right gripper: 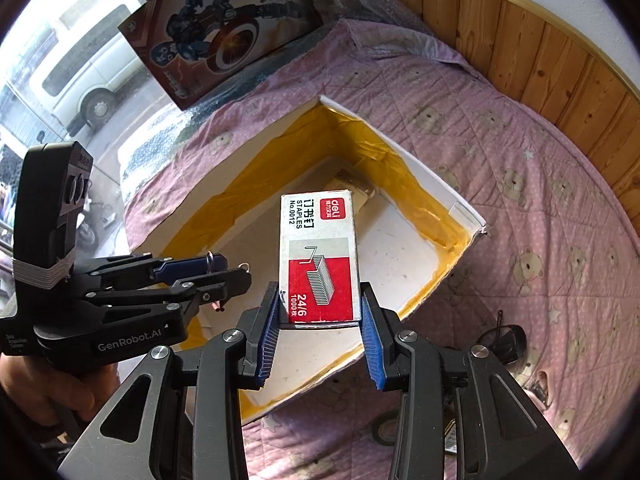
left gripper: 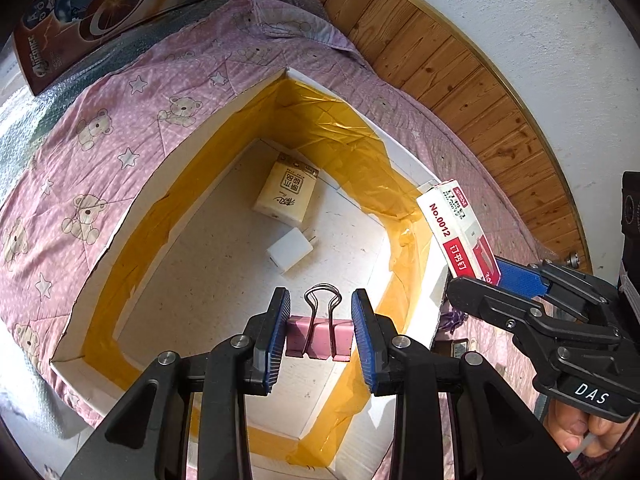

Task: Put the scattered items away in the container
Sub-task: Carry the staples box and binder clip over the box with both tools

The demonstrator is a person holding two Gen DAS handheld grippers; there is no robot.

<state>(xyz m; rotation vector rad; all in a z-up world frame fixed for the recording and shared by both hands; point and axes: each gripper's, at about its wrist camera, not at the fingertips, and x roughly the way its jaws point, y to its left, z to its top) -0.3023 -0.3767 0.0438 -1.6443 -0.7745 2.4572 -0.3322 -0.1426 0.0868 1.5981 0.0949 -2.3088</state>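
A bed carries everything, covered by a pink quilt (right gripper: 540,184) printed with bears and stars. A white box (left gripper: 132,220) lined with yellow tape sits on the quilt's middle. A toy carton (right gripper: 224,28) lies at the far edge. Dark glasses (right gripper: 500,340) lie near the box's right corner.

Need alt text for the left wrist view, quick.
The left tool grips a pink binder clip above an open white box lined with yellow tape, holding a tissue pack and a white charger. At right, the right tool holds a staples box.
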